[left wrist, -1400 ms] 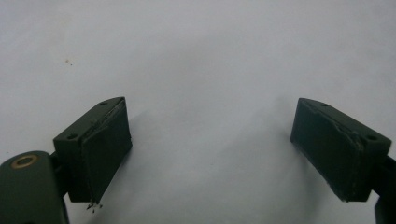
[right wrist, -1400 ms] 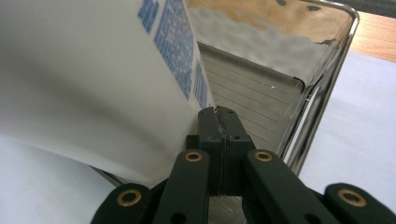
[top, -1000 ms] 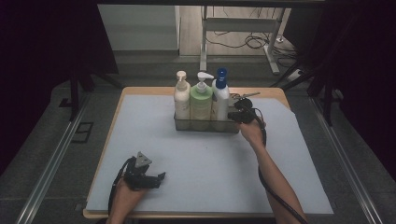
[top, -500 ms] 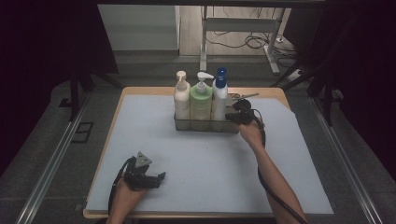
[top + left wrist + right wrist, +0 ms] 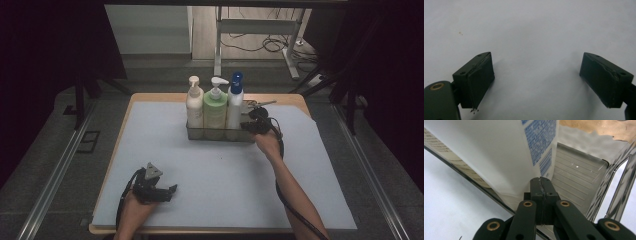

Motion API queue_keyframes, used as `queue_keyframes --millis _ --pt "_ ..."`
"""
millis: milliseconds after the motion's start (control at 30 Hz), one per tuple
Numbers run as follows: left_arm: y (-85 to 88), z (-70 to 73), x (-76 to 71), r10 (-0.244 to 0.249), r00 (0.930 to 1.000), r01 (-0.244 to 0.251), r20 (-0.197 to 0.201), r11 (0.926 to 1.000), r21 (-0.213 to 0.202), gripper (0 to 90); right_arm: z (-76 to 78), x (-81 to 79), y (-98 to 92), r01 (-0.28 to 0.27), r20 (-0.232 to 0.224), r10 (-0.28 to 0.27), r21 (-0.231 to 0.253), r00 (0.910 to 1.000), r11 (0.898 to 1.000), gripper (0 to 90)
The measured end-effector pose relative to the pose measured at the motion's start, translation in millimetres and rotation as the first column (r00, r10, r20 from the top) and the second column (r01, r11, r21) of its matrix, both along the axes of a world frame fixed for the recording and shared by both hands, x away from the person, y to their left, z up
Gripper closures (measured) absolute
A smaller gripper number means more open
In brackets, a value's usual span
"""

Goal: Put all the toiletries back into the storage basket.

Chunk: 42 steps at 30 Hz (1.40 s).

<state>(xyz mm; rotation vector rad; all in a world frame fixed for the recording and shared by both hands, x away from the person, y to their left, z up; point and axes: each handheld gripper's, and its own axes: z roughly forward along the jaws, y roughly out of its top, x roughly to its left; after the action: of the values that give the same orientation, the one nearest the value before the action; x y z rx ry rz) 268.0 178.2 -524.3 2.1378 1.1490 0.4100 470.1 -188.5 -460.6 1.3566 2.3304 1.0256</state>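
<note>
**Right tool pinched at the caddy's end, left tool idle**

The right tool (image 5: 541, 187) has its jaws pressed together, apparently nipping the thin rim of the wire caddy (image 5: 220, 134) at that caddy's right end; whether metal truly lies between the pads I cannot tell. Just beyond it stands the blue-capped white bottle (image 5: 234, 102), upright, with the green pump bottle (image 5: 215, 107) and cream pump bottle (image 5: 194, 105) lined up leftward. The caddy's long axis runs across the worktop (image 5: 310, 175), so a pull from this end would likely drag it sideways. The left tool (image 5: 536, 80) rests spread wide and empty on the near left, well apart from the caddy.
</note>
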Motion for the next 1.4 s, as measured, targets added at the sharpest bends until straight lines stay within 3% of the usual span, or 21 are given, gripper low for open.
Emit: queue_keyframes --millis 200,733,1400 --pt "0.0 0.0 -0.1 0.0 1.0 0.0 0.0 1.0 0.0 11.8 2.2 0.0 -1.3 0.008 0.018 -0.008 -0.037 0.9998 0.999 77.7" --pt "0.0 -0.1 -0.1 0.0 1.0 0.0 0.001 1.0 0.001 11.9 21.9 -18.9 -19.2 -0.004 0.055 0.005 -0.032 0.9984 0.999 42.2" --pt "0.3 0.1 -0.1 -0.003 1.0 0.003 0.001 1.0 0.006 11.9 36.0 -54.6 -33.9 -0.089 0.078 0.091 -0.03 0.9928 0.996 22.7"
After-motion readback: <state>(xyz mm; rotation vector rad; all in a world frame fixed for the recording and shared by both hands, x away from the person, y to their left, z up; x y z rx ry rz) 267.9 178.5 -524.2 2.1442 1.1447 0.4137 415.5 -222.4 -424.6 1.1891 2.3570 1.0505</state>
